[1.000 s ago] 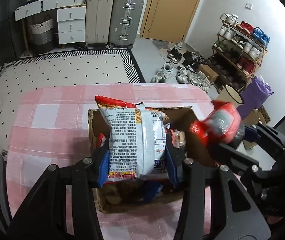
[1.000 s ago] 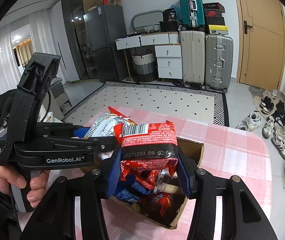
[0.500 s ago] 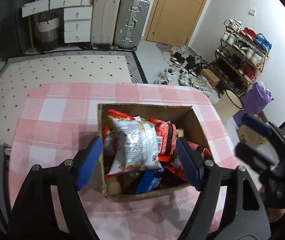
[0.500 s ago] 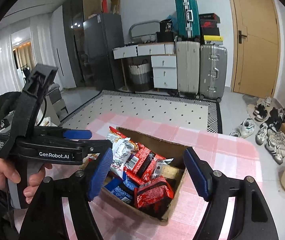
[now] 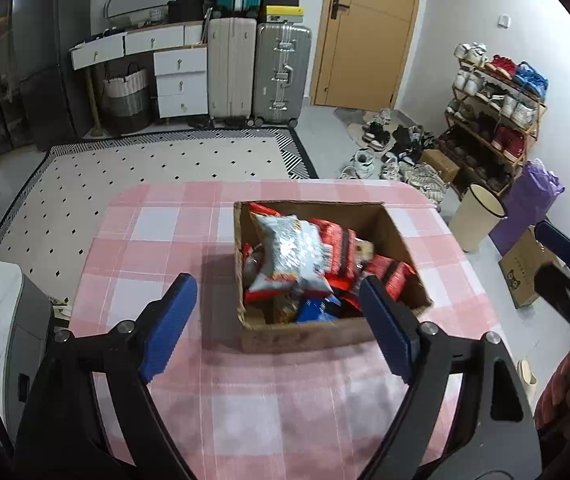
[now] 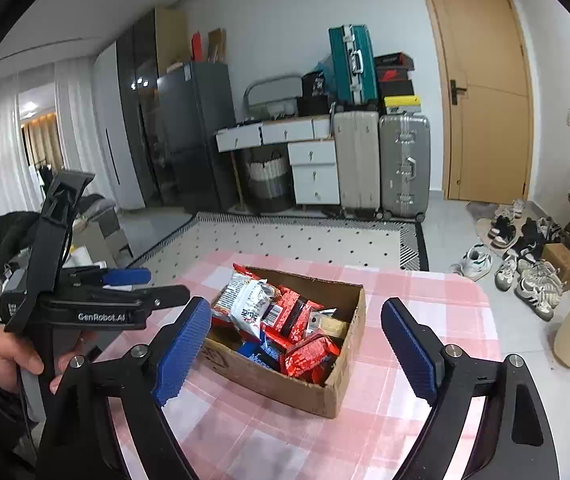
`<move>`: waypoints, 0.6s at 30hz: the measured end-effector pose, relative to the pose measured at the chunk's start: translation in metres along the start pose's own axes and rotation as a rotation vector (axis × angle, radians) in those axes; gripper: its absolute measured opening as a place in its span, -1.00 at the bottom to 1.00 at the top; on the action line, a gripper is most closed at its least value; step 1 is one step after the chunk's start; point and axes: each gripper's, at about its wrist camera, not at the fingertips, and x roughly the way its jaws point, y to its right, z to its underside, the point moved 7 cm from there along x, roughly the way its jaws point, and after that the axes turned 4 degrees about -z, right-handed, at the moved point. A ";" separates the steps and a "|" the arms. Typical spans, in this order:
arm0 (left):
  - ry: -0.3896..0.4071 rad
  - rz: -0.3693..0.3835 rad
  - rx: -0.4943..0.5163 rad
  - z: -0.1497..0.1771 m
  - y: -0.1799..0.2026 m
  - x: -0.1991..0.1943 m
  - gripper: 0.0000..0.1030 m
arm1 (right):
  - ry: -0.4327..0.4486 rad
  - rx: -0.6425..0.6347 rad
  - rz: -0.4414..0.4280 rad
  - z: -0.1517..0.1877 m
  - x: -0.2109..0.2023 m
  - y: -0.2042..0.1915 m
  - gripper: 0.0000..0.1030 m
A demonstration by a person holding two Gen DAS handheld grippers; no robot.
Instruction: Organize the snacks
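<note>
Both the left gripper (image 5: 279,324) and right gripper (image 6: 297,350) gape wide and hold nothing. Below them, a cardboard box (image 5: 395,226) of snack packets sits on the pink checked tablecloth (image 5: 157,240), a white packet (image 5: 291,254) on top.

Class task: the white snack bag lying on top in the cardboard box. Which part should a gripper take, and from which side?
Grip the white snack bag across its puffed middle, coming from above. It lies flat atop the other packets, and the cardboard box walls block the sides. Both grippers are open and empty.
</note>
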 end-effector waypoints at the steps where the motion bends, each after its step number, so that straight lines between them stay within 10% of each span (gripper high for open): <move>1: 0.008 0.000 0.002 0.003 0.001 -0.008 0.60 | 0.011 0.003 0.003 0.001 -0.009 -0.001 0.74; 18: 0.189 -0.006 0.009 0.076 -0.004 -0.132 0.98 | 0.150 0.070 0.054 0.056 -0.132 0.000 0.93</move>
